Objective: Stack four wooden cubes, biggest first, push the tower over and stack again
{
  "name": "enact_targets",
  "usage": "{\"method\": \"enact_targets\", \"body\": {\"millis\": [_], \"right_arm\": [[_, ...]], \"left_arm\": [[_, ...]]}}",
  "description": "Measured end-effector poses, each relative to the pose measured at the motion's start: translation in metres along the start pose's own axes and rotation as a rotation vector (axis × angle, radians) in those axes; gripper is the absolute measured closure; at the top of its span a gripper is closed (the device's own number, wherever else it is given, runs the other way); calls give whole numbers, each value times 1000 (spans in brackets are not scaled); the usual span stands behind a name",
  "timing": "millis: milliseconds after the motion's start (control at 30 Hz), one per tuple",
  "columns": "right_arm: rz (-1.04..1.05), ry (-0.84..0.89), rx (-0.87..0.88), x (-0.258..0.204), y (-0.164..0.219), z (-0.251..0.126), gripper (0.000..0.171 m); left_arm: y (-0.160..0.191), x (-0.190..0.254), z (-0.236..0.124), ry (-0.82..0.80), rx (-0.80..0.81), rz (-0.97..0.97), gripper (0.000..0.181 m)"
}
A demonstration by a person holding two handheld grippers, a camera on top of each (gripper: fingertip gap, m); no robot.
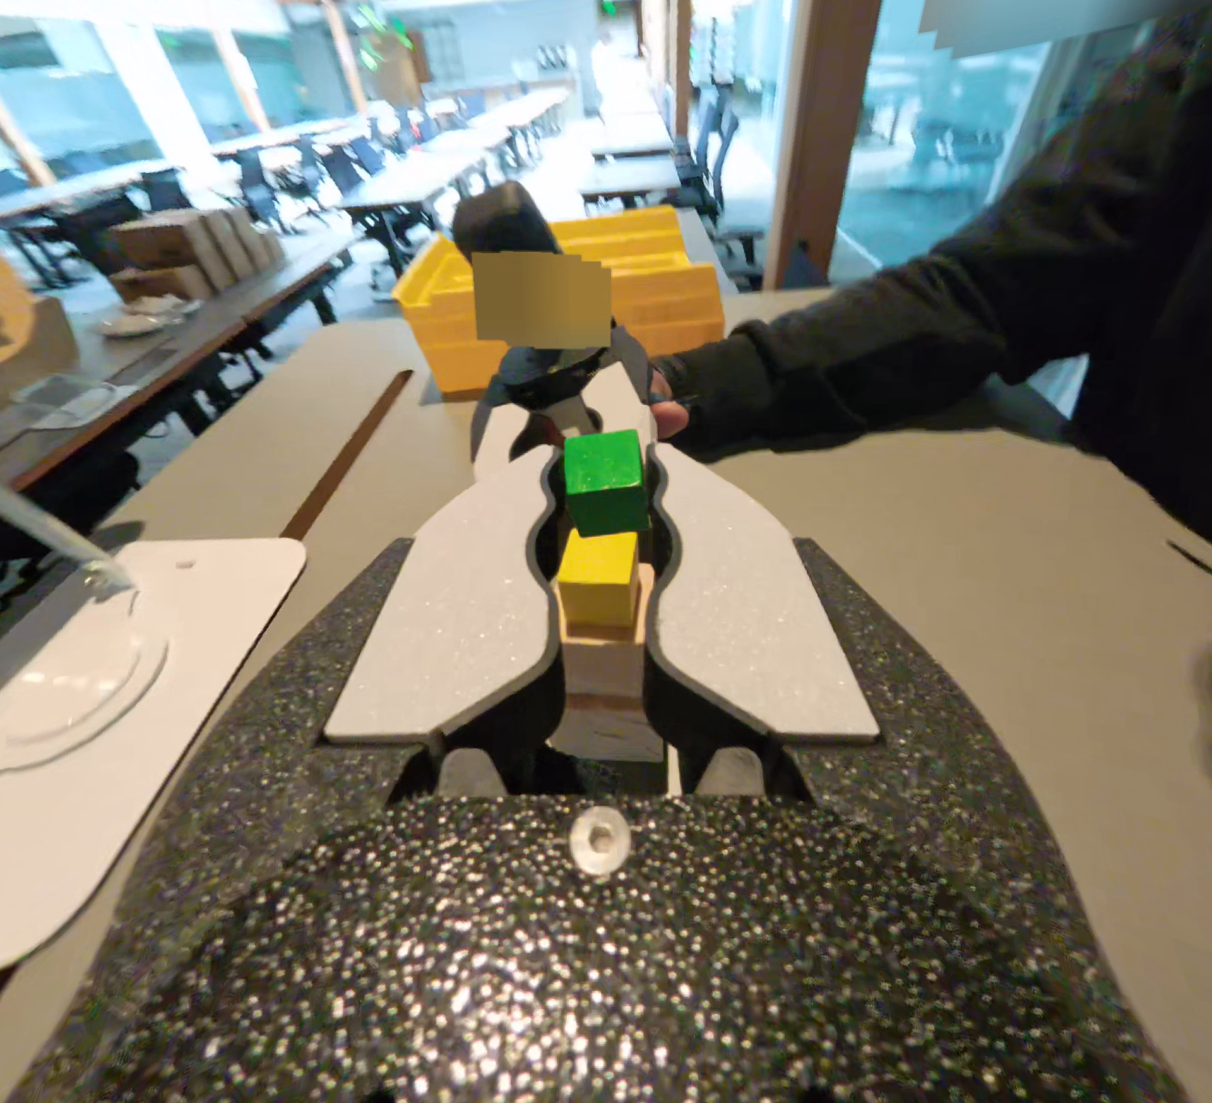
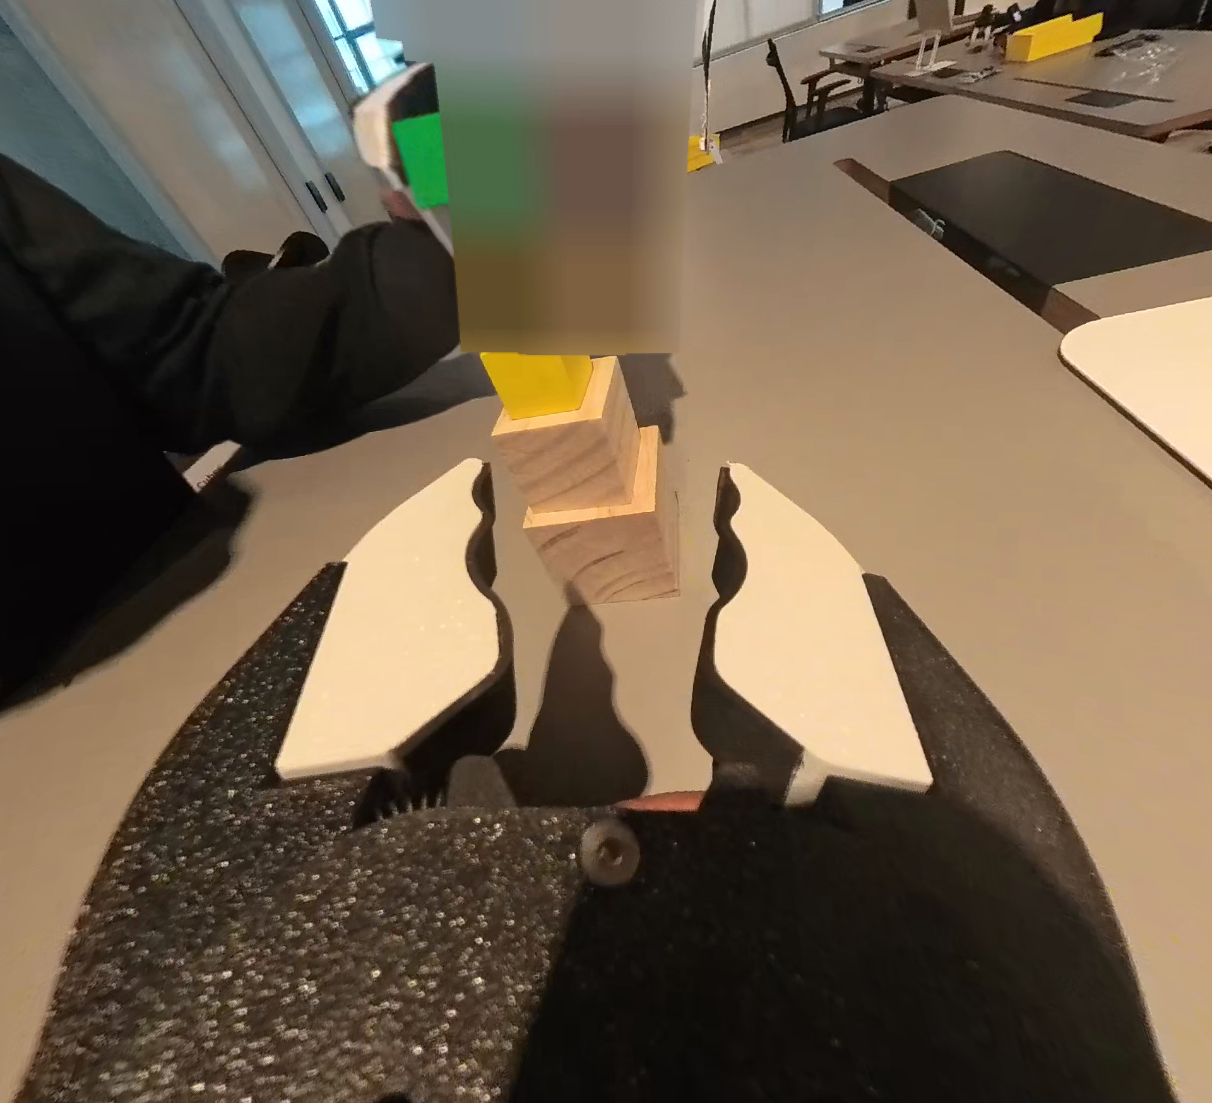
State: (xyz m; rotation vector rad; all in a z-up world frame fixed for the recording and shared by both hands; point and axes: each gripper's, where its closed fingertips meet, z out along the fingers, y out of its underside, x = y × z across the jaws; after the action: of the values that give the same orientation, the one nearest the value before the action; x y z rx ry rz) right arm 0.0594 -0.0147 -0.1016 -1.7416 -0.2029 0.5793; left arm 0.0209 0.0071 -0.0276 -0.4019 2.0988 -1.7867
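A tower stands on the grey table: a big plain wooden cube at the bottom, a smaller plain cube on it, then a yellow cube. My left gripper is shut on a green cube, held tilted right over the yellow cube; I cannot tell whether they touch. In the right wrist view only the green cube's edge shows beside a blur patch. My right gripper is open and empty, low on the table, its fingers either side of the tower's base without touching.
A white board lies to the left of the tower, also in the right wrist view. Yellow bins stand at the table's far end. A black inset panel and a slot mark the tabletop. A dark sleeve reaches in. My right fingertips sit around 9 cm from my left ones.
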Motion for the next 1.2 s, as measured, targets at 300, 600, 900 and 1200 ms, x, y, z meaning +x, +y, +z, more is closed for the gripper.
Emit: {"method": "enact_targets", "body": {"millis": [300, 600, 900, 1200], "right_arm": [[38, -25, 33, 1, -4, -4, 107], [46, -30, 35, 1, -4, -4, 108], [52, -32, 38, 2, -5, -4, 109], [56, -31, 37, 2, -5, -4, 111]], "left_arm": [[18, 4, 18, 71, -211, 51, 159], [29, -1, 18, 59, -222, 26, 159], [36, -2, 19, 56, -236, 27, 158], [37, -3, 19, 56, -234, 20, 159]]}}
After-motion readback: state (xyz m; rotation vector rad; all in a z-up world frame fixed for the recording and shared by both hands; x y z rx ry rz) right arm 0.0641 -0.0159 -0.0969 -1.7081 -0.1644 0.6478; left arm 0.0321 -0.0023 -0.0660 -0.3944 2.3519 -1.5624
